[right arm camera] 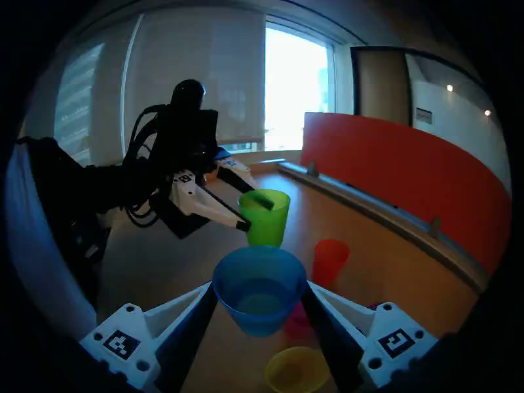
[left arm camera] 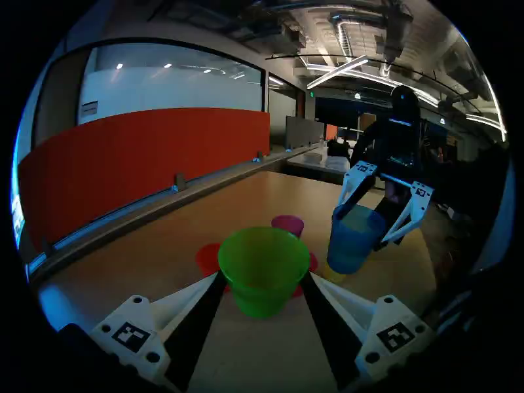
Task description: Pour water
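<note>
Green cup (left arm camera: 264, 272) pinched upright in left gripper (left arm camera: 264, 280) | blue cup (right arm camera: 260, 314) pinched in right gripper (right arm camera: 260, 291) | grippers facing each other

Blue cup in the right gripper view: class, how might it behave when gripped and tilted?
Likely thin plastic, so the blue cup may flex if the right hand-held gripper squeezes harder. It seems to hold water, so it is probably heavier than it looks and could slosh when tilted. Its smooth walls might slip.
</note>
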